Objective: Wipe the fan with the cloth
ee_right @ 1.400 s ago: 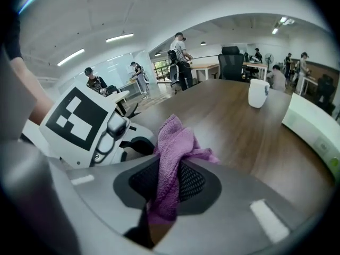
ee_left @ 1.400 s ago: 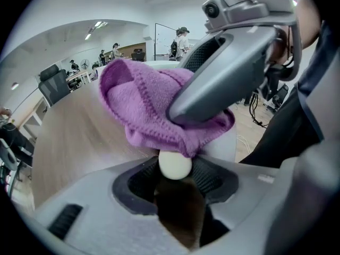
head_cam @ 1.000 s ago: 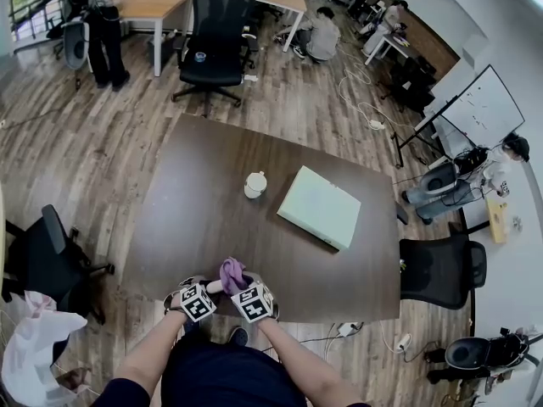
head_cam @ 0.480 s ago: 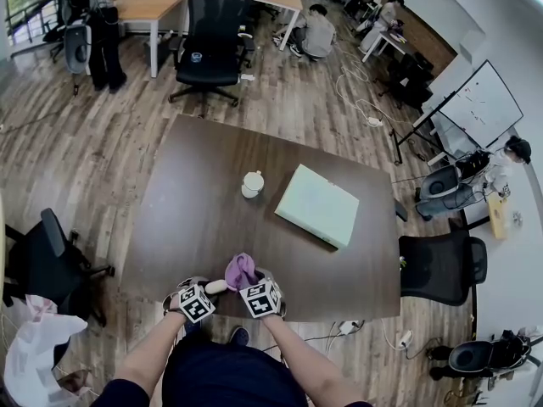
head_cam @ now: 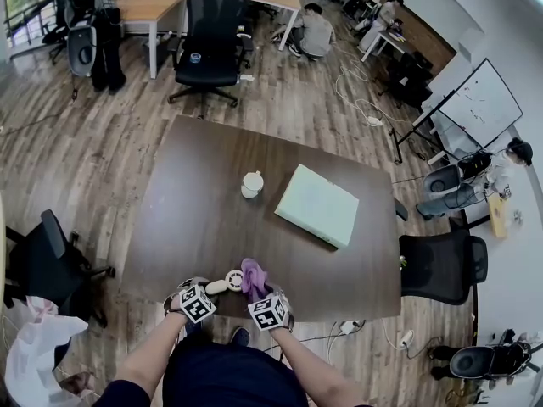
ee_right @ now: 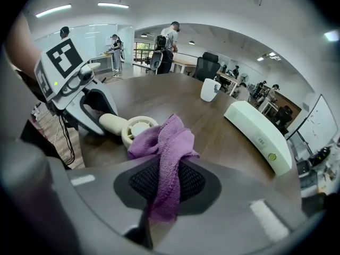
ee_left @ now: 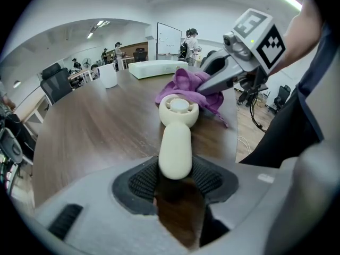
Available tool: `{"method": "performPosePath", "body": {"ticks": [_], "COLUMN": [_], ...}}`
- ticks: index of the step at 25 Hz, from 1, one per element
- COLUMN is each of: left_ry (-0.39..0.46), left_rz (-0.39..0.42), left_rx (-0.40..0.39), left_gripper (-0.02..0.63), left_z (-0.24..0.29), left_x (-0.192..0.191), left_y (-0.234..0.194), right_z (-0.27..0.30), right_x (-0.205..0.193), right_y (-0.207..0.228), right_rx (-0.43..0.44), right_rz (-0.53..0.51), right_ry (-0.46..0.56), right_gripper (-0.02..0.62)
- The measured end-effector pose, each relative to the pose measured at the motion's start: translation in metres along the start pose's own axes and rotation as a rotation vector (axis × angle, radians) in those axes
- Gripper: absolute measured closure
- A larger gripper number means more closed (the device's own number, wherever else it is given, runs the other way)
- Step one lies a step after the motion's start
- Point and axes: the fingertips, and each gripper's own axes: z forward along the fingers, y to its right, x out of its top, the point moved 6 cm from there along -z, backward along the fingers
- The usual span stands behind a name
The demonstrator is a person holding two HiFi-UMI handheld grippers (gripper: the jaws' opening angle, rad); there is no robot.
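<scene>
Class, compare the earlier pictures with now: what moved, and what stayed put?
The right gripper slid the cloth rightward across the fan, uncovering its head. Unchanged: the left gripper clamping the handle, the right's grip on the cloth, mug, white box.

The fan (ee_left: 177, 137) is seen as smooth, matt cream plastic, the cloth (ee_right: 169, 145) as soft, nubbly purple fabric. The tabletop (head_cam: 212, 193) is finished in dark wood grain with a faint sheen. The left tongs (ee_left: 175, 177) and right tongs (ee_right: 162, 187) are faced with black ribbed pads (ee_left: 139, 182) set in matt grey plastic.
</scene>
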Motion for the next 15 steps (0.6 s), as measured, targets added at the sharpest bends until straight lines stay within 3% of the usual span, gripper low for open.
{"method": "performPosePath", "body": {"ticks": [9,15], "left_ry": [0.007,0.013], "left_rz": [-0.002,-0.013], "left_rx": [0.000,-0.003], "left_gripper": [0.403,0.405], "left_z": [0.000,-0.002], "left_x": [0.000,0.003], "left_y": [0.000,0.000], "right_z": [-0.012,-0.017], "right_x": [0.003,0.016], "right_y": [-0.043,-0.061], "right_rx": [0.095,0.172], "right_rz": [-0.081,-0.071], "right_ry": [0.013,0.003], "right_gripper": [0.517,0.518]}}
